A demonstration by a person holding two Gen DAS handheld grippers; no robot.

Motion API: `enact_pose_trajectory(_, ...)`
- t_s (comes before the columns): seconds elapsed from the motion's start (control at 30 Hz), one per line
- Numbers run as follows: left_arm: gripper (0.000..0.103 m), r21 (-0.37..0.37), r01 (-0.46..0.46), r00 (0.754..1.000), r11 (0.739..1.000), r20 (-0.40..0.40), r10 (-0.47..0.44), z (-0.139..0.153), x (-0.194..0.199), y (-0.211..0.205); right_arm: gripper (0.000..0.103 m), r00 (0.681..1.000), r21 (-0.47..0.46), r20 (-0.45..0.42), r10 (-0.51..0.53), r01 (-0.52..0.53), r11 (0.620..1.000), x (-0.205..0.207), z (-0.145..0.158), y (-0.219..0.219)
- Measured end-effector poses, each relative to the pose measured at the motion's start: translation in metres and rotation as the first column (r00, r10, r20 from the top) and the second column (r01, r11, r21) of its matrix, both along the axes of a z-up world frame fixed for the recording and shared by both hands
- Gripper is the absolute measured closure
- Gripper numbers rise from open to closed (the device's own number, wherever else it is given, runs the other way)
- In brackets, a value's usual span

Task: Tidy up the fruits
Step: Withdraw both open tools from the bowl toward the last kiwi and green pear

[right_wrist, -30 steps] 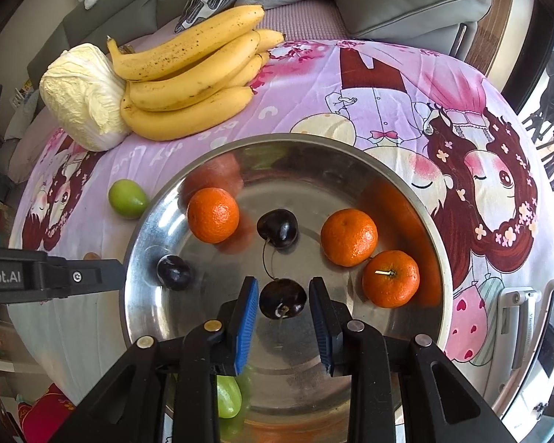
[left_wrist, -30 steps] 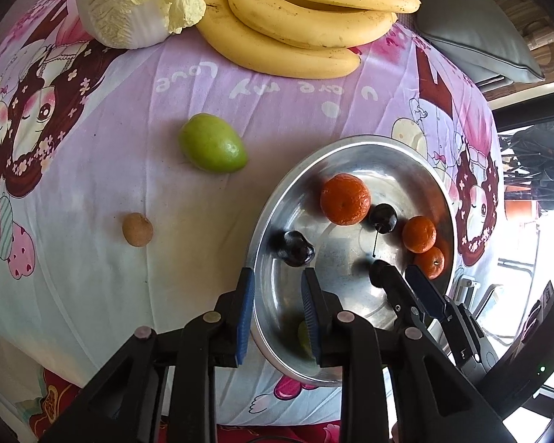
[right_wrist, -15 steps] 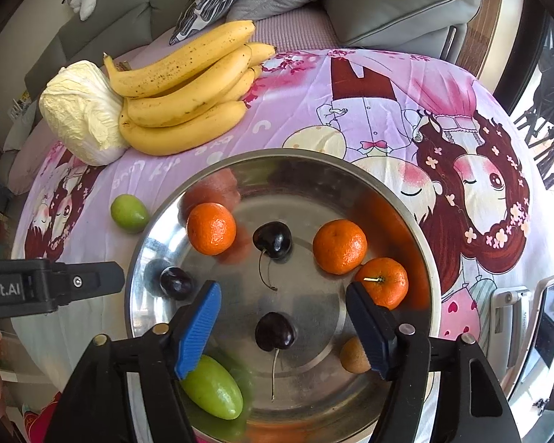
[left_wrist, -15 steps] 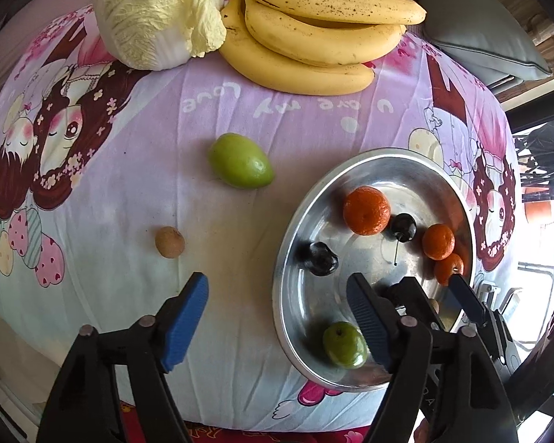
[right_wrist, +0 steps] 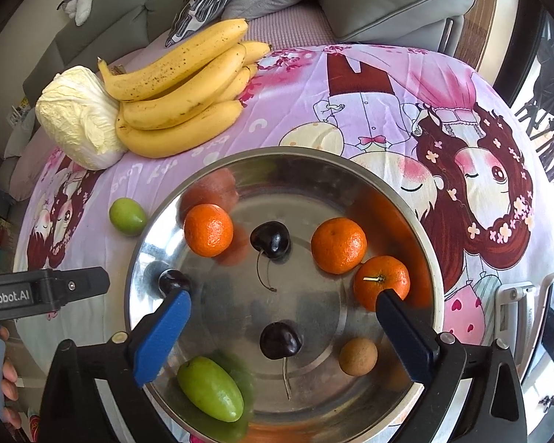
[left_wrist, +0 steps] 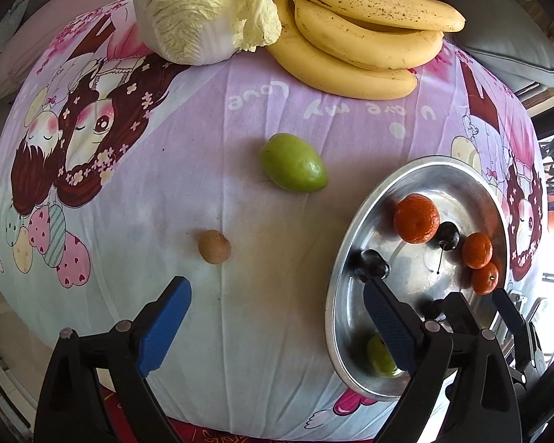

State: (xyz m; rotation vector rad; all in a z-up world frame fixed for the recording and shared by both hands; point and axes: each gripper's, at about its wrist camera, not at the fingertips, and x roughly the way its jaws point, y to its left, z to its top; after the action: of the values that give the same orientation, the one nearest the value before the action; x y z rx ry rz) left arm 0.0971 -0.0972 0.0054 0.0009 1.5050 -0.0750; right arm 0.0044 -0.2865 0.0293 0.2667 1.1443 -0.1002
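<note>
Gleaming dark cherry, stem attached, on steel plate.

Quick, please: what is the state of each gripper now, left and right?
Left gripper: jaws opening, nothing between them, above the tablecloth.
Right gripper: jaws opening, holding nothing; a cherry lies free below.

The steel plate holds three tangerines, three dark cherries, a green fruit and what looks like a longan; another green fruit and brown fruit lie on the cloth.

Both grippers' fingers spread, dropping a cherry and green fruit onto the plate.
</note>
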Motion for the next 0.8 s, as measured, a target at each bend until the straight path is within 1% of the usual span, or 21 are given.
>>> enact_pose_trajectory(0.2,0.005,0.013,-0.005,1.0,1.0,0.007,0.005,-0.003,0.0,0.01,0.0,1.0,0.0,0.002,-0.025,0.025,1.0,-0.001,-0.001,-0.004)
enact_pose_trajectory(0.3,0.005,0.023,-0.003,1.0,1.0,0.021,0.002,-0.001,-0.006,0.016,0.0,0.999,0.007,0.007,-0.037,0.037,0.999,-0.001,-0.001,-0.006)
enact_pose_trajectory(0.4,0.005,0.028,0.018,0.999,0.999,0.042,-0.019,0.002,-0.011,0.023,0.0,0.999,0.011,0.012,-0.038,0.038,0.999,-0.001,0.0,-0.005)
enact_pose_trajectory(0.63,0.005,-0.03,0.022,0.997,0.999,0.074,-0.02,0.007,-0.025,0.045,0.0,1.0,0.024,0.015,-0.01,0.01,1.0,0.003,0.0,0.005)
enact_pose_trajectory(0.73,0.005,-0.054,-0.003,0.995,0.999,0.1,0.009,0.004,-0.028,0.053,0.0,1.0,0.03,0.013,-0.008,0.008,1.0,0.004,-0.001,0.008)
enact_pose_trajectory(0.8,0.005,-0.046,-0.016,0.992,0.999,0.121,0.022,0.002,-0.032,0.06,0.0,1.0,0.025,0.011,-0.005,0.004,1.0,0.005,-0.002,0.01)
